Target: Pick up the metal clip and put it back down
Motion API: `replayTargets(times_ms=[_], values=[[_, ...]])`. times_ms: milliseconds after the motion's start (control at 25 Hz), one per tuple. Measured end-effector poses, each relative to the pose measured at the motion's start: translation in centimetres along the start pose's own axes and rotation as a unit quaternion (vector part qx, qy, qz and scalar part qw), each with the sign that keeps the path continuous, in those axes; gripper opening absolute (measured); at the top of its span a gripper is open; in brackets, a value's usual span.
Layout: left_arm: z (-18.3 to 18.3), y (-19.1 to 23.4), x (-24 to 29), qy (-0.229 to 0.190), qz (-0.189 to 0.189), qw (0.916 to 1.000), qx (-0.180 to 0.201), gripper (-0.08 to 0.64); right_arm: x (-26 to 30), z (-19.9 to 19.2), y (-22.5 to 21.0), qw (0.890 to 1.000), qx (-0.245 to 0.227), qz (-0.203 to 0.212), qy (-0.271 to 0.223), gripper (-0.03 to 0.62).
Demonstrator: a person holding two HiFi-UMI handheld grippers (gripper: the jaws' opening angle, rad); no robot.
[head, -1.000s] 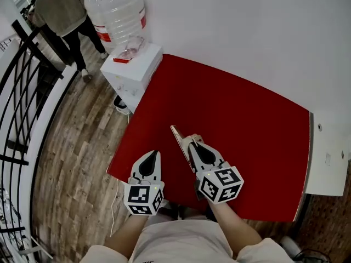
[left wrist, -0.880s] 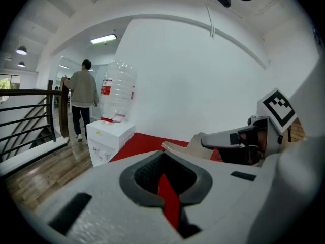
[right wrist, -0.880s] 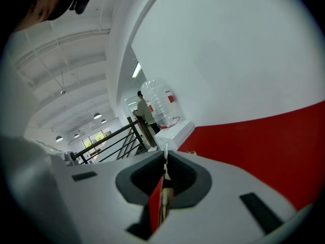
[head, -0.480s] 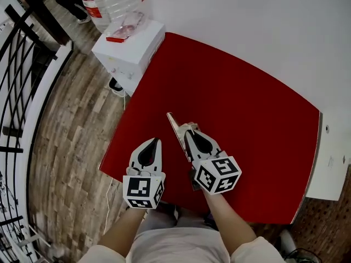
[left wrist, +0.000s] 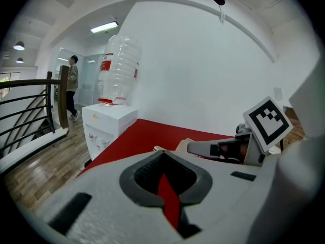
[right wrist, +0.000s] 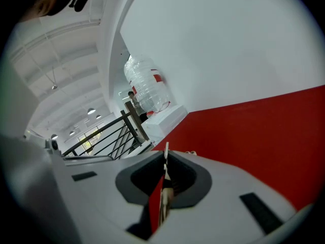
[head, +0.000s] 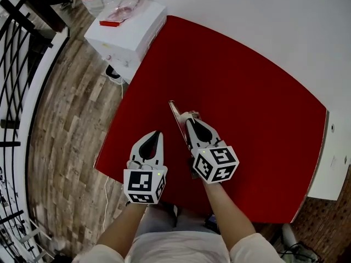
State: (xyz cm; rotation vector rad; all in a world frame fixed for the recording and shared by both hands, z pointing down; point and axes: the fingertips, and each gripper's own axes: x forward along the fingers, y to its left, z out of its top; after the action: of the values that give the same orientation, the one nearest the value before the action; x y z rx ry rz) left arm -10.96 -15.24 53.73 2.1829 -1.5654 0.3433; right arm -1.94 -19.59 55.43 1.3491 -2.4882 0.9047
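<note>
Landmark = right hand-held gripper [head: 189, 119].

- Grip: its jaws are nearly shut, pinched on the metal clip [head: 175, 111]. In the right gripper view the clip [right wrist: 166, 154] shows as a thin strip standing on edge betw. the pads of the right hand-held gripper [right wrist: 165, 174].
- Where the clip is: in that grip, over the red table [head: 247, 92], w/ most of its length sticking out past the jaw tips.
- Long axis: roughly in line w/ the landmark's own pointing direction, angled a bit to its left, twd the table corner by the water dispenser [head: 129, 34].
- Clip vs table: head view looks steeply down, so can't tell if the far tip touches the top or hangs just above; prob. just above.
- Nearer hand: the right one, since it has the clip. Left hand-held gripper [head: 156, 137] sits beside the landmark on its left, a little behind, jaws together and empty; only a red sliver of table shows thru the slit [left wrist: 163, 179].
- Judgement: pick-up is done, set-down is left. That turns on lowering the clip flat along its long axis before the jaws part.
- Containers: big clear water bottle [left wrist: 119, 70] on the dispenser, well ahead-left of the landmark; looks about empty.
</note>
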Motion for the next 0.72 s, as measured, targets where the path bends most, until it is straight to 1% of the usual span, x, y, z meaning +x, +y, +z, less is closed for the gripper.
replayTargets(times_ms=[240, 560, 720], values=[[-1.0, 0.3, 0.9, 0.012, 0.0, 0.9999, 0.008, 0.005, 2.4, -1.4, -1.9, 1.0, 0.023, -0.011, 0.008, 0.025], [-1.6, 0.7, 1.4, 0.022, 0.0, 0.9997, -0.004, 0.005, 4.1, -2.9, -3.3, 0.999, 0.042, -0.018, 0.02, 0.025], [-1.3, 0.5, 1.7, 0.019, -0.002, 0.9998, -0.007, 0.005, 4.6, -3.2, -3.8, 0.998, 0.051, -0.019, 0.02, 0.025]])
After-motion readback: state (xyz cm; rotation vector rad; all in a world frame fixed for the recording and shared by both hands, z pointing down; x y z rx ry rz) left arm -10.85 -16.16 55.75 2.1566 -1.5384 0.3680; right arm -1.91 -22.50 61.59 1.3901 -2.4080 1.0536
